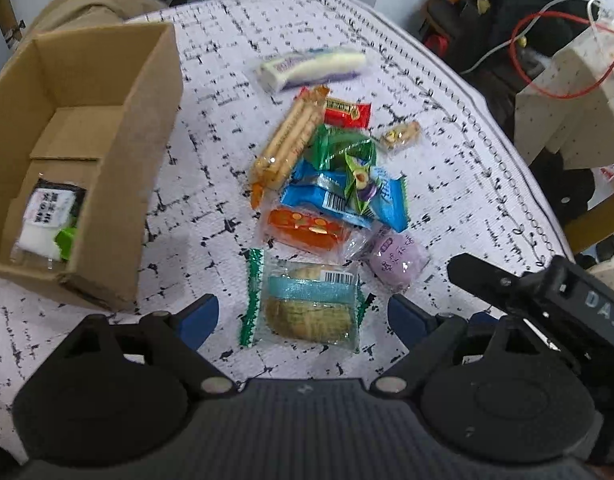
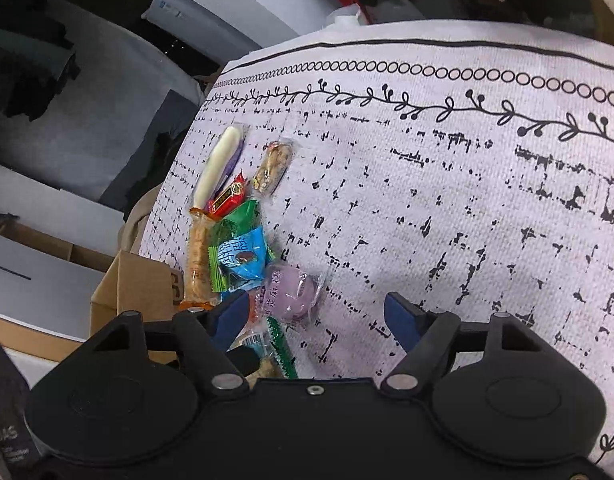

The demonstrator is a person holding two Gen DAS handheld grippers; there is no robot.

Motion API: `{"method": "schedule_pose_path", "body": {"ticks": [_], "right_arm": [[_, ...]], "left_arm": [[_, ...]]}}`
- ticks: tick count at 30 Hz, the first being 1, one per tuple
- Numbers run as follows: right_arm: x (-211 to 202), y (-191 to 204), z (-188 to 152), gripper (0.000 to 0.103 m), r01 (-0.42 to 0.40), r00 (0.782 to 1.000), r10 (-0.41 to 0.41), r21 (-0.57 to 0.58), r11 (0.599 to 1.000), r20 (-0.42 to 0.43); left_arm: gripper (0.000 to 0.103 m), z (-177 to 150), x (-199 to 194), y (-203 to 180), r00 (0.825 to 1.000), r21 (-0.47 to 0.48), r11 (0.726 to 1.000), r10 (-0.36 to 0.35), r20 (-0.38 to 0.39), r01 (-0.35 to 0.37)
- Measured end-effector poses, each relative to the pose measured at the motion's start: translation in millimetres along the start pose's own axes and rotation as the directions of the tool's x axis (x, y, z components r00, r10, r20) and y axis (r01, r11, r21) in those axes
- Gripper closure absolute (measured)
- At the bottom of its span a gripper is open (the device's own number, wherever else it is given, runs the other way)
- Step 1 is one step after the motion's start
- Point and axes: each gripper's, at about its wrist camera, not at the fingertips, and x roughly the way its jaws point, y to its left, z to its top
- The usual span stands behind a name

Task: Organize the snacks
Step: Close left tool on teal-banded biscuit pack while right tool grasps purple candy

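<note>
1. In the left wrist view, the left gripper (image 1: 303, 316) hung over the table (image 1: 211, 216), its jaws wide and holding nothing, with the clear-wrapped biscuit pack (image 1: 311, 304) lying on the cloth between the two blue fingertips (image 1: 201, 320) without touching them.
2. Beyond that pack the snack pile (image 1: 331, 176) ran toward the far edge: an orange pack (image 1: 307, 230), a purple round snack (image 1: 393, 258), blue packs (image 1: 339, 196), a green pack (image 1: 339, 146), a long cracker stick pack (image 1: 285, 144), a red bar (image 1: 347, 112) and a white-and-purple roll (image 1: 311, 68).
3. The cardboard box (image 1: 119, 184) stood open at the table's left side, well apart from the pile, with a black-and-white packet (image 1: 51, 216) inside.
4. The right gripper's black body (image 1: 547, 300) entered at the lower right.
5. In the right wrist view, the right gripper (image 2: 315, 316) had its jaws open and empty; the purple round snack (image 2: 291, 292) lay just inside its left finger (image 2: 231, 316), near the table's left edge.
</note>
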Motion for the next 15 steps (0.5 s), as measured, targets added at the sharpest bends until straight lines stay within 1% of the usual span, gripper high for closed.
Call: {"method": "schedule_pose_path", "body": {"ticks": [3,5,6,9,12,15], "right_arm": [[1.7,-1.4,1.0,0.03,-0.011,1.0,0.011,0.002,1.0,0.0],[3.5,-3.3,1.9,0.03,-0.017,1.0,0.018,0.01,1.0,-0.003],[4.1,-4.0,1.8,0.031,-0.017,1.0,0.017,0.012,1.0,-0.003],[4.5,-7.8,3.6,0.032,-0.013,1.0,0.014,0.027,1.0,-0.006],[6.0,-9.1,4.8,0.032,-0.026,1.0,0.027,0.033,0.999,-0.011],[9.1,-7.5,5.2,0.032,-0.027,1.0,0.027,0.023,0.999,-0.016]], "left_arm": [[0.012,2.9,10.1,-3.4,1.0,-0.01,1.0,0.013,-0.026,-0.014],[0.012,6.0,14.9,-7.4,0.999,0.003,1.0,0.028,-0.03,-0.028],[0.012,7.6,17.9,-9.2,0.999,0.012,0.999,0.035,-0.033,-0.034],[0.012,11.5,26.6,-14.2,0.998,0.04,0.998,0.045,-0.053,-0.043],[0.012,14.3,35.3,-16.7,0.995,0.065,0.996,0.064,-0.072,-0.06],[0.013,15.5,44.8,-12.1,0.992,0.056,0.997,0.065,-0.106,-0.059]]}}
